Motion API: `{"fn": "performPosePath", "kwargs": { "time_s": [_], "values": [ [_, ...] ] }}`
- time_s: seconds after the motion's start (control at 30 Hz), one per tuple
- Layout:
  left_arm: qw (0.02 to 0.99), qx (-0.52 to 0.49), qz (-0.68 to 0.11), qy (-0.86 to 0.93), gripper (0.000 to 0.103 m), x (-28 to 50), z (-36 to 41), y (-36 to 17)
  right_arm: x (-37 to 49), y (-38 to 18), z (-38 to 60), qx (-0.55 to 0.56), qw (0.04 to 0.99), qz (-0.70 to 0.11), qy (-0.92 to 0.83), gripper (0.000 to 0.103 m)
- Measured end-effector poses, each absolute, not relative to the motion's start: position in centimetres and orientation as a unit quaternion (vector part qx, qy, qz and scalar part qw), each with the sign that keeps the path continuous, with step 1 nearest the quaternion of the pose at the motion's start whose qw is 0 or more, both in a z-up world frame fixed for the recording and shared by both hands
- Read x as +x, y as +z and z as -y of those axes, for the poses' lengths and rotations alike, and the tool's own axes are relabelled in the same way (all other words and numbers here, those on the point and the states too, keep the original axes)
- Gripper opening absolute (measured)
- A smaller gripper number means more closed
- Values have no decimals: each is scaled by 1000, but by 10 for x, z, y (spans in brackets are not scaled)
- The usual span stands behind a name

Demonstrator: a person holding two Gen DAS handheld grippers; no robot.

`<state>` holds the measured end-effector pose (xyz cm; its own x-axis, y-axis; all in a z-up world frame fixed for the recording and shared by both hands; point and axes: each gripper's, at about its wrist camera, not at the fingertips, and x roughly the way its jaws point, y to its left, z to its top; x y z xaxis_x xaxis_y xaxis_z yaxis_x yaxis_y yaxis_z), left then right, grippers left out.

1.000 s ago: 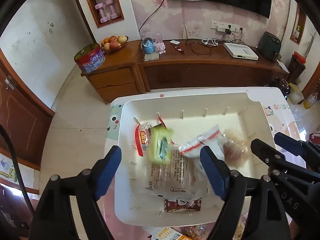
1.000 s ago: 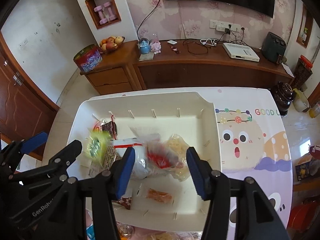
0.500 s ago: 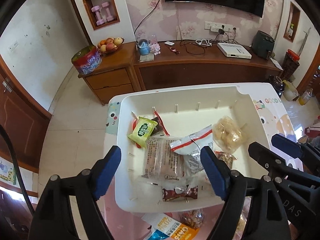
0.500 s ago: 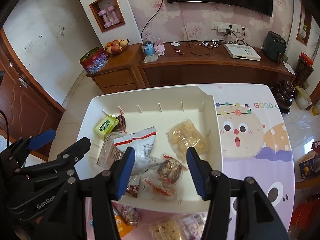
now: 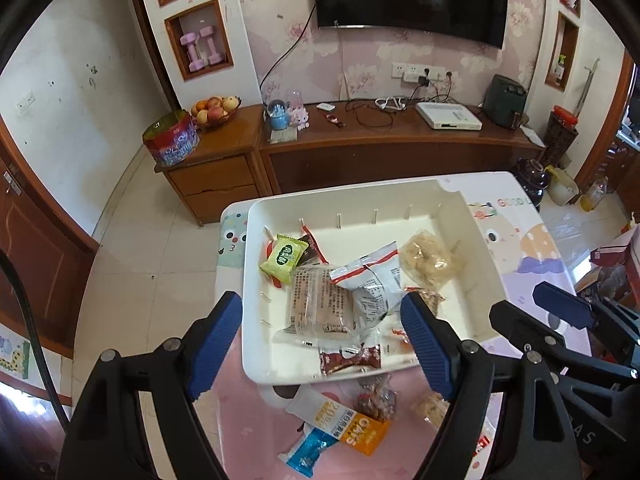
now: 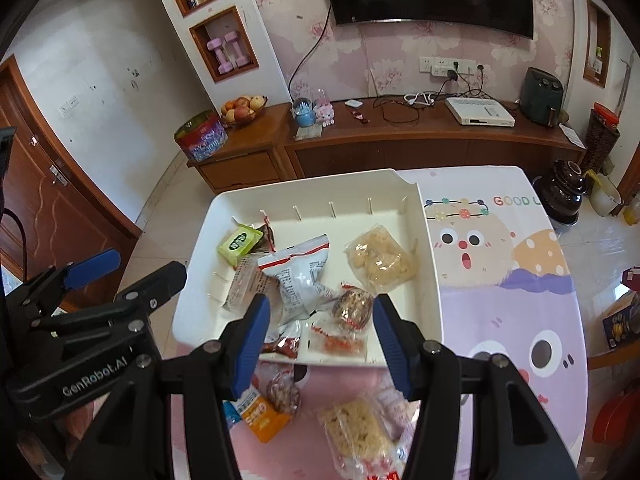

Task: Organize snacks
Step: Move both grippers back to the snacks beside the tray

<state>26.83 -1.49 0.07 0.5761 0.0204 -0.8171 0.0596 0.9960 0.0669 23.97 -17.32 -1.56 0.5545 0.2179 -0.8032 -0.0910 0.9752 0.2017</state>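
Note:
A white tray (image 5: 472, 248) (image 6: 430, 280) on the table holds several snack packets: a green packet (image 5: 283, 258) (image 6: 239, 241), a silver bag with a red strip (image 5: 370, 280) (image 6: 298, 276), a clear pack of pale crackers (image 5: 428, 256) (image 6: 380, 260). More packets lie on the table in front of the tray: an orange-and-white sachet (image 5: 344, 424) (image 6: 260, 416), a nut pack (image 5: 376, 398) (image 6: 284, 394), a noodle-like cake (image 6: 356, 428). My left gripper (image 5: 320, 340) is open and empty above the tray's near edge. My right gripper (image 6: 318, 340) is open and empty, likewise raised.
The table has a pink cartoon cloth (image 6: 500, 280). Beyond it stands a wooden TV cabinet (image 5: 380, 148) with a fruit bowl (image 5: 214, 110) and a round tin (image 5: 170, 140). Tiled floor lies to the left.
Both grippers have pulled back and up from the tray. The green packet, in mid-air a second ago, now lies in the tray's left part. The loose packets in front have come into view.

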Motion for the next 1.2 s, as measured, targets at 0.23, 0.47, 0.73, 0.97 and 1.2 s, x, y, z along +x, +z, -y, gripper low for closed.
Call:
{"fn": "performPosePath", "kwargs": {
  "time_s": [0.23,0.47,0.73,0.97,1.2],
  "values": [
    [898,35,-437,-32,81,224,13,22,196,4,178,71,892,-438,83,54],
    [903,15,-427,-41,82,181,2,18,155,3,183,73,894,-435,77,54],
    [884,-5,-466,-33,82,149,-20,-25,126,-26,183,70,881,-459,85,54],
    [850,3,-527,1,82,140,-38,-89,121,-70,167,61,853,-508,100,54],
    [820,15,-572,7,82,143,-46,-150,131,-105,141,37,833,-535,134,54]
  ]
}}
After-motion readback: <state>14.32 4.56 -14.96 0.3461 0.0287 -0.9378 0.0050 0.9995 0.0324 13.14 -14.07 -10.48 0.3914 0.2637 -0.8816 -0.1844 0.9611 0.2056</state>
